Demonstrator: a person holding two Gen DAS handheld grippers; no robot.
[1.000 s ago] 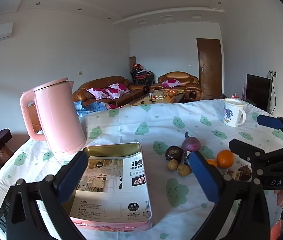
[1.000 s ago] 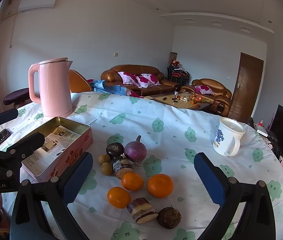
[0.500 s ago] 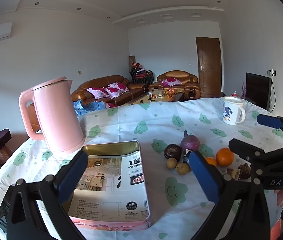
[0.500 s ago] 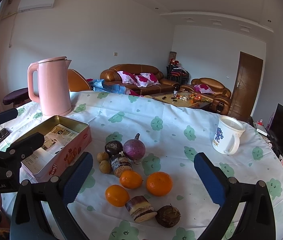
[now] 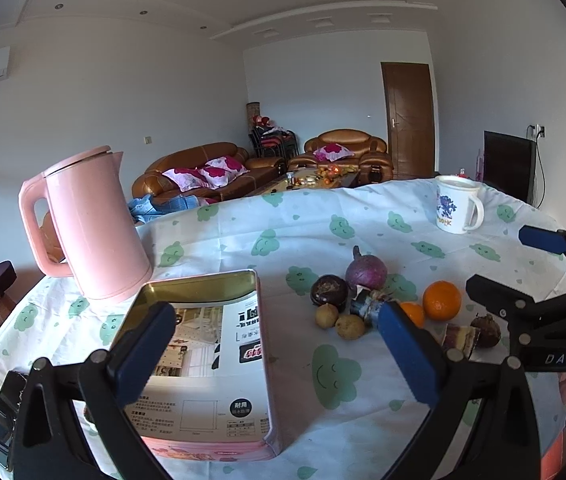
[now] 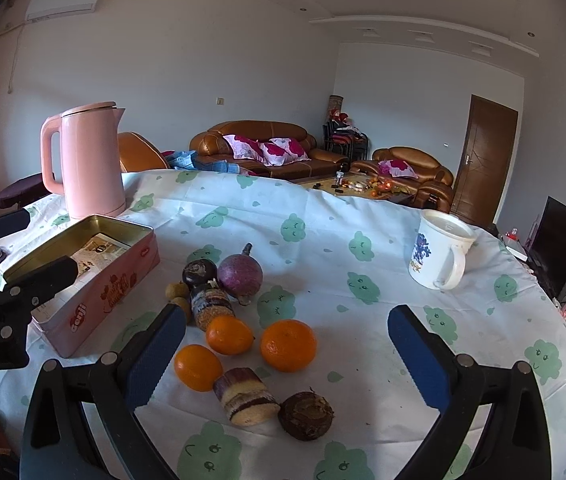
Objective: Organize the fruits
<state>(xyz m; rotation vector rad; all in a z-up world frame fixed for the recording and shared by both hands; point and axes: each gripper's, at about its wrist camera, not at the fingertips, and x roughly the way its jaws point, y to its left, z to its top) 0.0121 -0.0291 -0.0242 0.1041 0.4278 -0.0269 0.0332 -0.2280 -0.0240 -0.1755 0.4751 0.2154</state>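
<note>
Jaws of both the left gripper (image 5: 275, 344) and right gripper (image 6: 287, 356) gape empty, framing the open pink rectangular tin (image 5: 207, 360) and loose oranges (image 6: 287, 345) respectively, seemingly poised for sorting.

Bare cloth (image 6: 363, 332) right of fruit cluster (image 6: 243, 320) (tin (image 6: 95, 292) crowds left).

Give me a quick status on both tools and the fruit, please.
Left tool open, empty, over the tin. Right tool open, empty, above the oranges. Fruit loose on the tablecloth. Nothing blocking.
</note>
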